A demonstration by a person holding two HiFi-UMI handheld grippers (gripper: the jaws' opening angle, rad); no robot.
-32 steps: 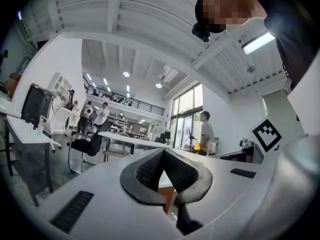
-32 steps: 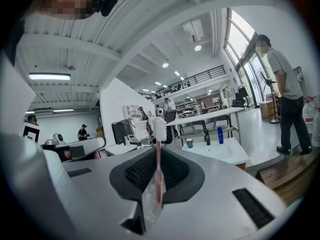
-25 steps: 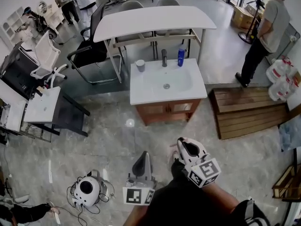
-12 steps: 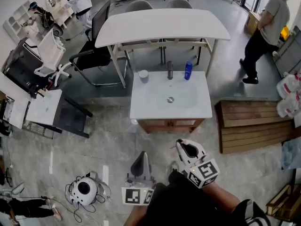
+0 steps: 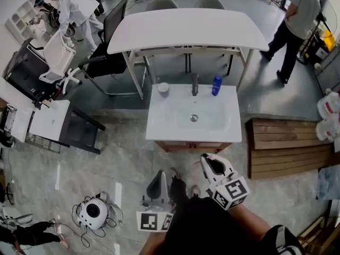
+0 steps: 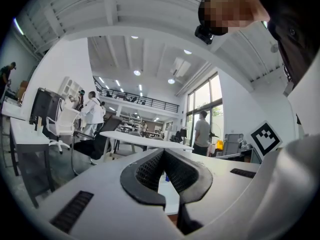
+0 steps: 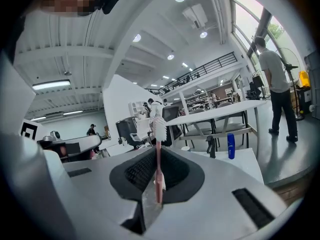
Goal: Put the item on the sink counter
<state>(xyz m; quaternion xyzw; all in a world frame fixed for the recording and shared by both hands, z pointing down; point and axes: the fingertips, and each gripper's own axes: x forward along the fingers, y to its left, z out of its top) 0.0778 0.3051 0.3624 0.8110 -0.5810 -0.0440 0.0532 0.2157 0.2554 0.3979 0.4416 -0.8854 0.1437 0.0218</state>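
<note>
Closer than a second ago, the sink counter (image 5: 159, 126) lies just ahead as we walk up. Our right gripper (image 5: 212, 165) clamps what looks like a pink toothbrush (image 7: 158, 159), upright and short of the counter's front edge, so placing remains. Our left gripper (image 5: 158, 184) is closed on nothing.

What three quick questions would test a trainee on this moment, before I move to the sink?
1. True or false: the left gripper holds something between its fingers.
2. The right gripper is shut on: A) a spoon, B) a toothbrush, C) a marker.
3. In the head view, what stands on the sink counter just right of the faucet?
Key: 1 false; 2 B; 3 the blue bottle.
</note>
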